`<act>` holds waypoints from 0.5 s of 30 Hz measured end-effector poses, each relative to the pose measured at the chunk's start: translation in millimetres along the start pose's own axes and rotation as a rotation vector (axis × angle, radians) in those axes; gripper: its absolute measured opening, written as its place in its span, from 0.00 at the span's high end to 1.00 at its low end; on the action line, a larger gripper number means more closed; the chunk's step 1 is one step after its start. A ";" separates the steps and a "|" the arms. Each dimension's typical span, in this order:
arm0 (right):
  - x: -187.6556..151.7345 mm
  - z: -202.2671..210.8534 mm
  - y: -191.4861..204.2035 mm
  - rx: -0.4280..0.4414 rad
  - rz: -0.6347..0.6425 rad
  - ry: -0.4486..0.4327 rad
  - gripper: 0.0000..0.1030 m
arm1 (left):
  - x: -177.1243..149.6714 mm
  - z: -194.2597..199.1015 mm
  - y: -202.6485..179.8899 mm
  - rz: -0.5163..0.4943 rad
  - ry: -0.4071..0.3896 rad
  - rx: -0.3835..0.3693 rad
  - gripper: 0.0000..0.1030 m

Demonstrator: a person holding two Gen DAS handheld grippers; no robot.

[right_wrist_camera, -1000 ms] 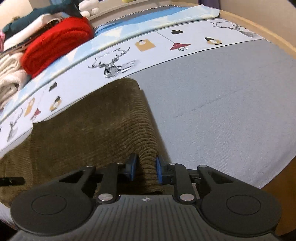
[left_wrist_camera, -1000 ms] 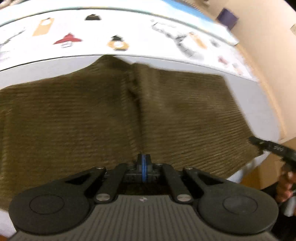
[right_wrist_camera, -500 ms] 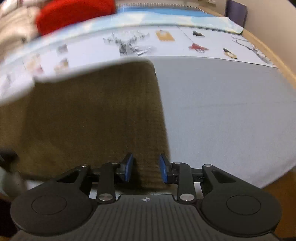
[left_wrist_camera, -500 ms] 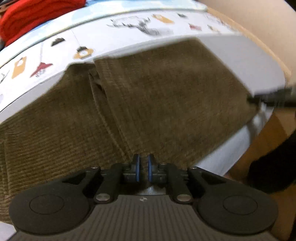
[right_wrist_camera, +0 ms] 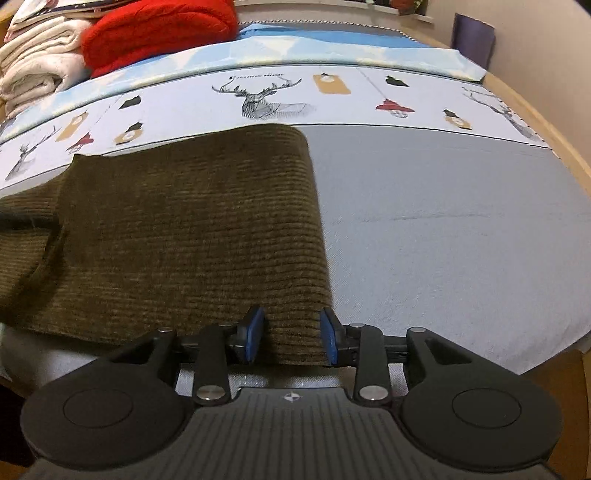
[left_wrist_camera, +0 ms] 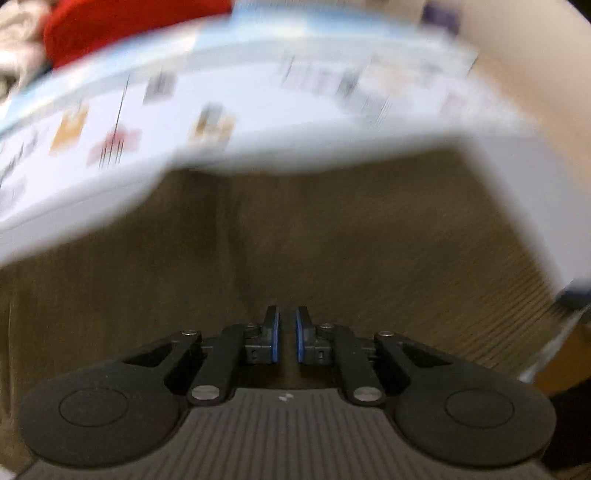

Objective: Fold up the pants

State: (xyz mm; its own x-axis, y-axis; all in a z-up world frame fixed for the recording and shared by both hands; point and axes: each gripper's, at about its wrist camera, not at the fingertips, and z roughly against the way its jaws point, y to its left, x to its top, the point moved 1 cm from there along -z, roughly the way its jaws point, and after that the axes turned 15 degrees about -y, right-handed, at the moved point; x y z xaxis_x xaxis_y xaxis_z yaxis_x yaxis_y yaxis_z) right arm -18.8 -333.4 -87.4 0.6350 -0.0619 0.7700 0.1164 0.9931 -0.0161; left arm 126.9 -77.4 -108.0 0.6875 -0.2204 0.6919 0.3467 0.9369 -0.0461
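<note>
The left hand-held gripper (left_wrist_camera: 287,334) is being held low over the brown corduroy pants (left_wrist_camera: 332,240), which are lying spread on the bed (left_wrist_camera: 258,122). Its jaws, pressed together a second ago, have just been opening; now a narrow gap is seen between the blue pads, and whether cloth is inside it cannot be told, because the view is blurred. The view over the pants is also being turned since a second ago.

The right hand-held gripper (right_wrist_camera: 291,338) is placed at the near edge of the folded pants (right_wrist_camera: 192,229), on the grey part of the bed (right_wrist_camera: 443,221). Its jaws have just been opening too: the near hem is lying between the pads, but it is no longer being squeezed as before. It is judged that a fold has been laid down and is being released, so the next fold can be prepared.

No containers are seen. Only folded white laundry (right_wrist_camera: 40,62) and a red garment (right_wrist_camera: 159,29) are being kept at the far left of the bed.
</note>
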 end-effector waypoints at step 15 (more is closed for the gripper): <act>101.4 63.9 50.7 0.183 0.089 -0.409 0.60 | -32.5 101.9 130.4 0.276 -0.206 0.093 0.72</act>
State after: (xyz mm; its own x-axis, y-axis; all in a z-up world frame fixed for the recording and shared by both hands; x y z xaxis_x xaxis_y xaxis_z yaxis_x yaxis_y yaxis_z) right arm 2.6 -283.0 30.6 0.2786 0.0327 0.9599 -0.0855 0.9963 -0.0091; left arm 84.8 79.6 -63.1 0.6009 0.0954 0.7936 0.0992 0.9763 -0.1924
